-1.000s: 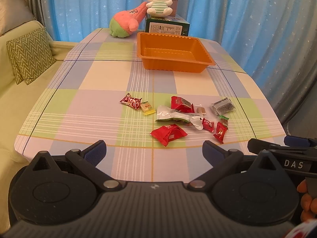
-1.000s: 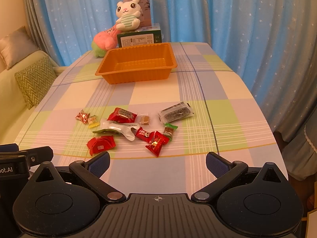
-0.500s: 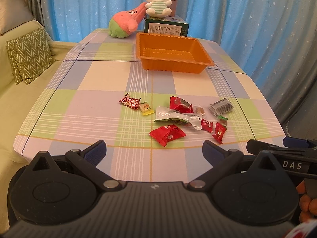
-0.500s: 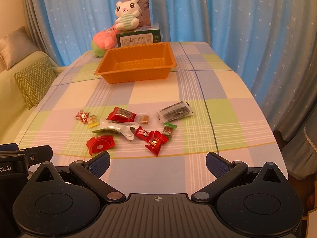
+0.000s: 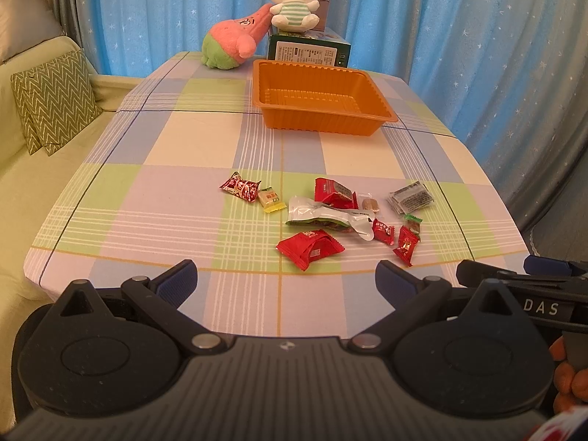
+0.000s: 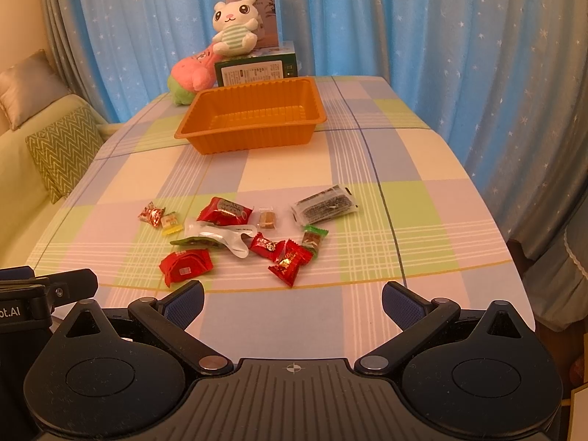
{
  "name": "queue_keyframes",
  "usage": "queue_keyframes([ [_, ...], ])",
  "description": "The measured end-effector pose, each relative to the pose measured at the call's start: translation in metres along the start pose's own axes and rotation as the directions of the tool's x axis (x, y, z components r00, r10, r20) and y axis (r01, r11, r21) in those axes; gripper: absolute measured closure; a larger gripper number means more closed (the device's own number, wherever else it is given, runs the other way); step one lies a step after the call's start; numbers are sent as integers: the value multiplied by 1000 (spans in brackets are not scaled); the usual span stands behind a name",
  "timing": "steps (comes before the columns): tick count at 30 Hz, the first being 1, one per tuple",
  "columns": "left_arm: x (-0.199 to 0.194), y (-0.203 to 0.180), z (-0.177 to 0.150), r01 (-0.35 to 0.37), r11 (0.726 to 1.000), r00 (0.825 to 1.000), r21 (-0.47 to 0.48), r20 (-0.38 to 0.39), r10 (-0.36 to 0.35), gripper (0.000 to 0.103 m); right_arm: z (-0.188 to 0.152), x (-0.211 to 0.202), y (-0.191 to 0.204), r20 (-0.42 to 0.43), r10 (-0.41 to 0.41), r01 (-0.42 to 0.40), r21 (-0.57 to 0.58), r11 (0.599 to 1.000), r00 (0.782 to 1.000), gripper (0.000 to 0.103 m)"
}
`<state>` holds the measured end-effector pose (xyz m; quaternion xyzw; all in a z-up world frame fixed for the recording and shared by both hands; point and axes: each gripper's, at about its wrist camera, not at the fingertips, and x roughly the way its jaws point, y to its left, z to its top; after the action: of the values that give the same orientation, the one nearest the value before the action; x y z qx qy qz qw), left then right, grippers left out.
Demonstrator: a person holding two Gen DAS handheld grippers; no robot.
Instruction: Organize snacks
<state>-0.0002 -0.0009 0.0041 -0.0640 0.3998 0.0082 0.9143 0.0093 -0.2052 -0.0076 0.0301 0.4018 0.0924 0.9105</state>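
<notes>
Several wrapped snacks lie scattered on the checked tablecloth: a red packet point(image 5: 310, 248) point(image 6: 185, 265) nearest the front, a white-green pouch point(image 5: 323, 216) point(image 6: 213, 235), a dark clear packet point(image 5: 411, 197) point(image 6: 325, 206), small red candies point(image 5: 405, 245) point(image 6: 290, 262). An empty orange tray point(image 5: 319, 125) point(image 6: 253, 141) stands farther back. My left gripper point(image 5: 284, 281) is open above the table's front edge, just short of the red packet. The right gripper point(image 6: 292, 299) is open too, holding nothing, and shows at the right edge of the left wrist view point(image 5: 514, 279).
Two plush toys point(image 5: 235, 42) point(image 5: 294, 3) and a green box point(image 5: 308, 49) sit behind the tray. Blue curtains hang around the back and right. A sofa with a zigzag cushion point(image 5: 53, 101) runs along the left of the table.
Both views have shifted only slightly; the snacks and tray lie where they were. Both grippers stay open.
</notes>
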Motion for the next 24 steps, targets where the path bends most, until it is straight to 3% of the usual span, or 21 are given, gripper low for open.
queue_keyframes([
  [24,-1,-1,-1,4,1000,1000,-4,-1,-4,1,-3,2,0,-1,-3,3,6,1000,1000,1],
])
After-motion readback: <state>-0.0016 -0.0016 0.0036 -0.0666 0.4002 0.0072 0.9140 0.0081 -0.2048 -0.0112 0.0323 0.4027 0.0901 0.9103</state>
